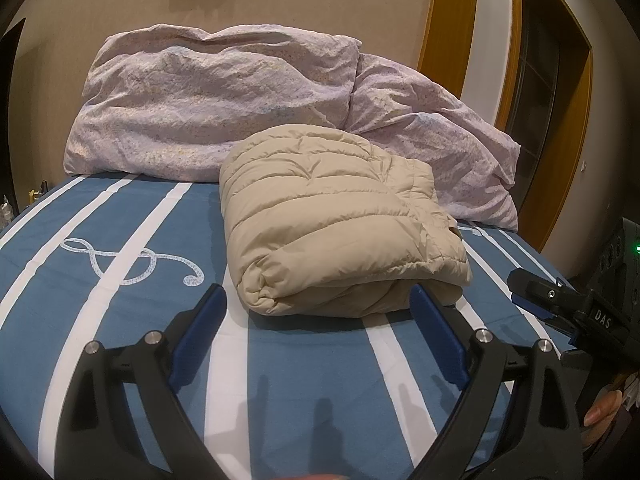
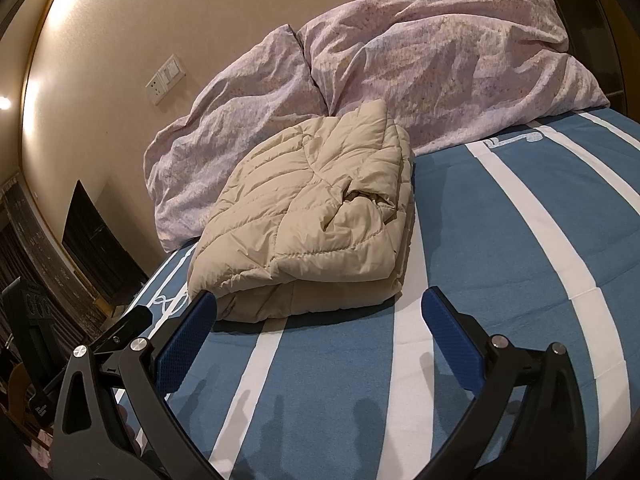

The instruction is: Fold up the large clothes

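Beige quilted jacket (image 1: 340,220) lies on the bed (image 1: 120,320), folded into a compact layered bundle, its far edge against the lilac duvet (image 1: 208,100) heaped at the wall. Right wrist view: top layer slightly rumpled near the middle, one loose fold standing up, edges roughly squared. Judgement: folding looks essentially done; at most a final smoothing or squaring remains. Left tongs (image 1: 320,300) spread wide, empty, right finger tip close to the bundle's near edge, contact uncertain. Right tongs (image 2: 320,304) likewise wide apart, holding nothing, left finger tip just at the bundle's near corner
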Demonstrator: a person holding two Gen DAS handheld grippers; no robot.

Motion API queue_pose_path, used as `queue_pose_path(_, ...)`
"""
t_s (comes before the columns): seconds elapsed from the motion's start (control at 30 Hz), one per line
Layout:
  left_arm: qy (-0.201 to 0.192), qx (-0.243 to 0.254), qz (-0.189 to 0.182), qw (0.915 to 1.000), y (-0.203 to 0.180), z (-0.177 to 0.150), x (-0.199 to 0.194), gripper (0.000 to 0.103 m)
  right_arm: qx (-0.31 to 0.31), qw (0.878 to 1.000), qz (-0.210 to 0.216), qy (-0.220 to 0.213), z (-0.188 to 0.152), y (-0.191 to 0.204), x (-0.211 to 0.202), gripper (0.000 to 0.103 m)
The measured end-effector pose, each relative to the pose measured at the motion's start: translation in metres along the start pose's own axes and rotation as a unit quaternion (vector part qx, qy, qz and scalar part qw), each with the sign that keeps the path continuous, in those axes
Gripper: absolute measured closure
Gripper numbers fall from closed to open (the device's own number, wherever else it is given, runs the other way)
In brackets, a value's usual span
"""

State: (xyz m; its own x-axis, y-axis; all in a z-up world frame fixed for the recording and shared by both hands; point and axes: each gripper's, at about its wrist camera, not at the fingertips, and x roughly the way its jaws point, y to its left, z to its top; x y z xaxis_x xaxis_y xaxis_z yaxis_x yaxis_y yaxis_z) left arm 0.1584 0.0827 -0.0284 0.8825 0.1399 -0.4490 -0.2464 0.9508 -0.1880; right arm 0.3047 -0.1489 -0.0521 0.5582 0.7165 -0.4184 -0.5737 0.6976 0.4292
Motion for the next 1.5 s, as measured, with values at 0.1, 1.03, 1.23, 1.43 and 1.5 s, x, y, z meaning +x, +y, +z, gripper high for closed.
queue_pose_path(0.1,0.001,0.000,0.000,1.0000,0.0000,0.0004,0.0001,0.011,0.000,1.000,0.000,0.000,0.0003,-0.0010,-0.0010,0.001)
queue_pose_path(1.03,0.000,0.000,0.000,1.0000,-0.0010,0.0001,-0.0001,0.011,0.001,1.000,0.003,-0.001,-0.0003,0.0042,0.0015,0.001)
queue_pose_path(1.23,0.000,0.000,0.000,1.0000,-0.0014,0.0000,-0.0001,0.011,0.001,1.000,0.003,-0.002,-0.0007,0.0041,0.0017,0.001)
queue_pose_path(1.43,-0.001,-0.001,0.001,1.0000,-0.0017,-0.0002,0.0000,0.011,0.001,1.000,0.003,-0.002,-0.0008,0.0031,0.0014,0.001)
queue_pose_path(1.5,-0.001,-0.001,0.000,1.0000,-0.0019,0.0001,0.0000,0.011,0.001,1.000,0.003,-0.002,-0.0007,0.0025,0.0012,0.001)
